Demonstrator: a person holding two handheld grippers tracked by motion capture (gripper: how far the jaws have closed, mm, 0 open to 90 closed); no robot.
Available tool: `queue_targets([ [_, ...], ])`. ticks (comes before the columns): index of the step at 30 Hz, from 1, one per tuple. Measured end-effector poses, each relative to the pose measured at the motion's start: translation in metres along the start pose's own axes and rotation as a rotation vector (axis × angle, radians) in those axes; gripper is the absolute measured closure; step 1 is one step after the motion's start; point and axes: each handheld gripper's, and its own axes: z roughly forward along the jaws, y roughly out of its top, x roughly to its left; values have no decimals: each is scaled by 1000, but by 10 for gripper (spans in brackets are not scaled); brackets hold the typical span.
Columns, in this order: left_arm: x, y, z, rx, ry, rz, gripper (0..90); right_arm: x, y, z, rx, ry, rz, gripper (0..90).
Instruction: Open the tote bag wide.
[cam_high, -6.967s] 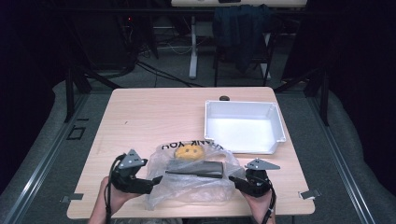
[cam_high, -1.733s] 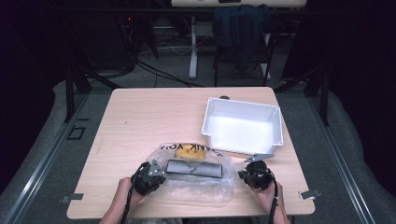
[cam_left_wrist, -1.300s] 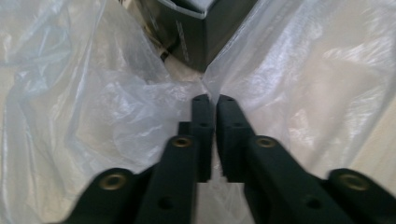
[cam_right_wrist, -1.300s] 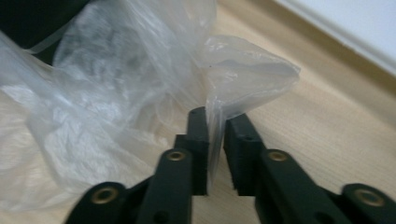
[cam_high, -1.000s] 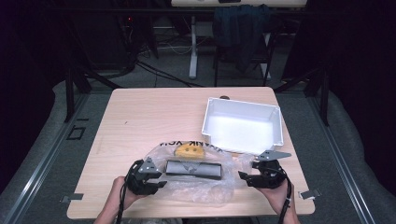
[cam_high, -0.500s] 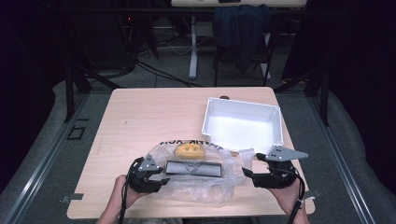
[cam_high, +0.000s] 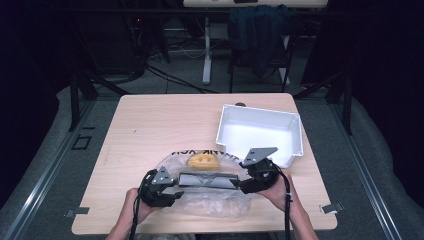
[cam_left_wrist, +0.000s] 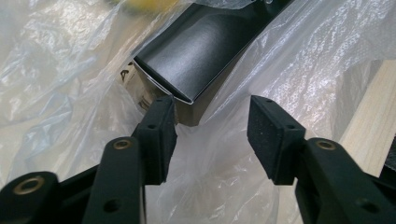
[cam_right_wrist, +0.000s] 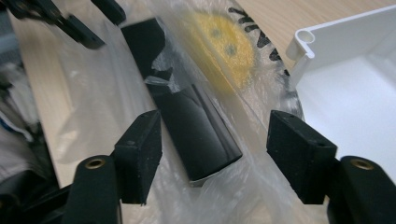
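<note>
Dark room, wooden table (cam_high: 150, 125): near its front edge a long black box (cam_high: 207, 180) lies inside a thin plastic bag (cam_high: 210, 205). Left gripper (cam_left_wrist: 210, 126) and right gripper (cam_right_wrist: 215, 149) gape at its ends, the right's jaws lately narrowing, clamping nothing. Stiff, light, slick under film; likely best pinched across its ends.

Black two-jaw tool (cam_high: 176, 188), brass-ringed holes, grey three-cornered plate, black trailing cable
</note>
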Motion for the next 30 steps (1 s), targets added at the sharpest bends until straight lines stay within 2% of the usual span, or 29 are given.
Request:
queue_targets([
  [3,2,-1,-2,-6,8,-17,445,-1,6,15,52,34,-54,394],
  [5,4,-2,-4,-11,10,-23,418,-2,8,18,72,45,-70,403],
  [6,5,-2,-6,-12,15,-32,384,-2,11,29,113,73,-114,430],
  [10,8,-3,-10,-30,30,-45,353,-2,13,40,154,94,-162,456],
  [12,10,-3,-13,-41,40,-54,346,-3,14,45,169,103,-166,456],
  [14,10,-4,-16,-51,55,-58,343,-2,14,50,182,87,-178,452],
  [15,11,-4,-17,-50,56,-61,340,-3,15,52,193,106,-189,450],
  [19,14,-7,-20,-56,75,-79,336,-1,15,60,216,121,-205,443],
  [21,15,-8,-20,-58,83,-88,335,1,16,64,242,132,-234,442],
  [24,19,-10,-20,-53,84,-95,335,1,17,69,260,126,-255,437],
  [27,22,-11,-19,-47,84,-104,334,0,17,70,261,125,-256,426],
  [30,25,-13,-18,-45,77,-116,333,-1,18,75,282,138,-268,382],
])
